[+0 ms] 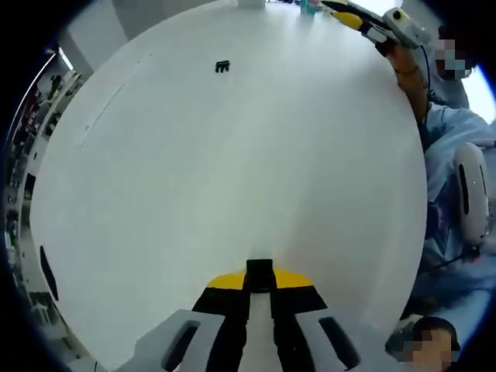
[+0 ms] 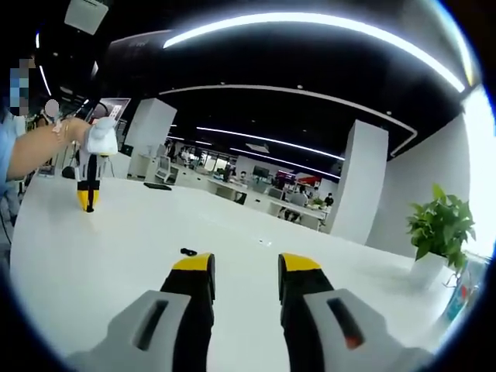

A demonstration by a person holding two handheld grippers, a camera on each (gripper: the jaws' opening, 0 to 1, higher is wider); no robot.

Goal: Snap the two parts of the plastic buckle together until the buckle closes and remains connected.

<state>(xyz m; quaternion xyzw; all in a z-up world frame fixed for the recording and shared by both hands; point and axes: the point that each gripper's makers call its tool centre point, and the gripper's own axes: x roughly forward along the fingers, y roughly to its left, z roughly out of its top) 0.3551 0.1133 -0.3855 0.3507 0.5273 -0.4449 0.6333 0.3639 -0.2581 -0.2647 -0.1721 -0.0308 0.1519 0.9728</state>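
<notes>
Grey hand-held gripper (image 2: 246, 280) bodies, black jaws, yellow tips, pale blue sleeve (image 1: 453, 128)

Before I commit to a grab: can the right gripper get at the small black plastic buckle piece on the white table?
Probably yes. The right gripper is open, and only bare white table lies between it and the small black buckle piece just ahead.

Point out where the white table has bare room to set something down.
The table is bare nearly everywhere: the broad stretch between the left gripper and the small black buckle. Busier at the far edge, around the right gripper.
</notes>
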